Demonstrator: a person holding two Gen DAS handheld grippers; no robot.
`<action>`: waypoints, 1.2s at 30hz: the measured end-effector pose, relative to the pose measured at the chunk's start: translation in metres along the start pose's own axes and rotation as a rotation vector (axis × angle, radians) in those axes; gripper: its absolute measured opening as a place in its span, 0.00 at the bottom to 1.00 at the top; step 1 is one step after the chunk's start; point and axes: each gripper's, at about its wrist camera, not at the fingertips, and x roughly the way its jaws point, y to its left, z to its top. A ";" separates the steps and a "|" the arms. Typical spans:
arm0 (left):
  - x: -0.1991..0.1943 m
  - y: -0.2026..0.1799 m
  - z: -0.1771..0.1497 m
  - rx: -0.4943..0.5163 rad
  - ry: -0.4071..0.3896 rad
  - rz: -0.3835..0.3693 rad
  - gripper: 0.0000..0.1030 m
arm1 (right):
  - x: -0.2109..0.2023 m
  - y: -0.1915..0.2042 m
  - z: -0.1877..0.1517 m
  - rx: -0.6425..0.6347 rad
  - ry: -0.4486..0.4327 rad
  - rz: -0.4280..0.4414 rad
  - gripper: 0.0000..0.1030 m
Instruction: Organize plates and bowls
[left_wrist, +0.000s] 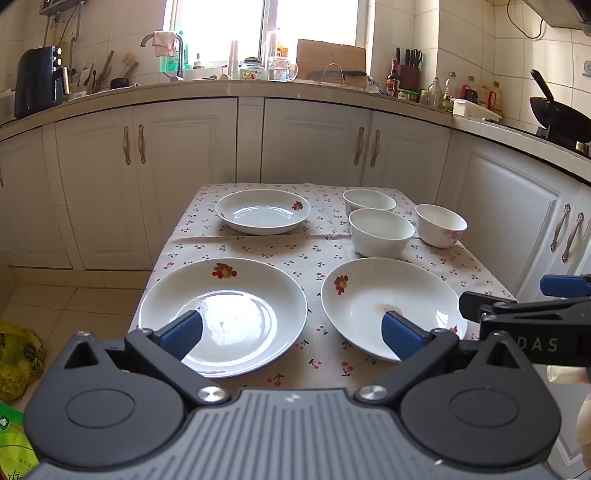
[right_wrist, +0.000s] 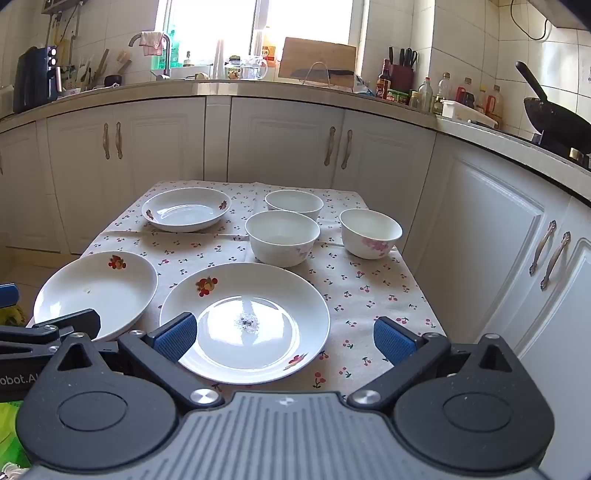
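Observation:
Three white plates with fruit prints lie on a cherry-print tablecloth (left_wrist: 317, 254): a near left plate (left_wrist: 236, 295), a near right plate (left_wrist: 388, 295) and a far plate (left_wrist: 263, 210). Three white bowls stand at the far right: a near bowl (left_wrist: 380, 232), a far bowl (left_wrist: 369, 199) and a pink-flowered bowl (left_wrist: 441, 224). My left gripper (left_wrist: 291, 334) is open and empty above the near edge, between the two near plates. My right gripper (right_wrist: 284, 338) is open and empty over the near right plate (right_wrist: 243, 317). The near left plate (right_wrist: 99, 288), the far plate (right_wrist: 186, 208) and the bowls (right_wrist: 282, 236) show there too.
White cabinets (left_wrist: 184, 173) ring the table on the far side and right. The counter holds an air fryer (left_wrist: 37, 81), bottles (left_wrist: 443, 92) and a wok (left_wrist: 557, 114). A yellow bag (left_wrist: 16, 358) lies on the floor at the left.

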 end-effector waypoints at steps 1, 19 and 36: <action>0.000 0.000 0.000 -0.002 -0.004 -0.001 0.99 | 0.000 0.000 0.000 -0.001 -0.002 -0.001 1.00; -0.001 -0.003 0.001 -0.008 0.000 -0.008 0.99 | 0.000 0.000 0.000 -0.003 -0.003 -0.004 1.00; -0.002 0.000 0.001 -0.007 -0.005 -0.010 0.99 | -0.002 0.000 -0.001 -0.007 -0.010 -0.009 1.00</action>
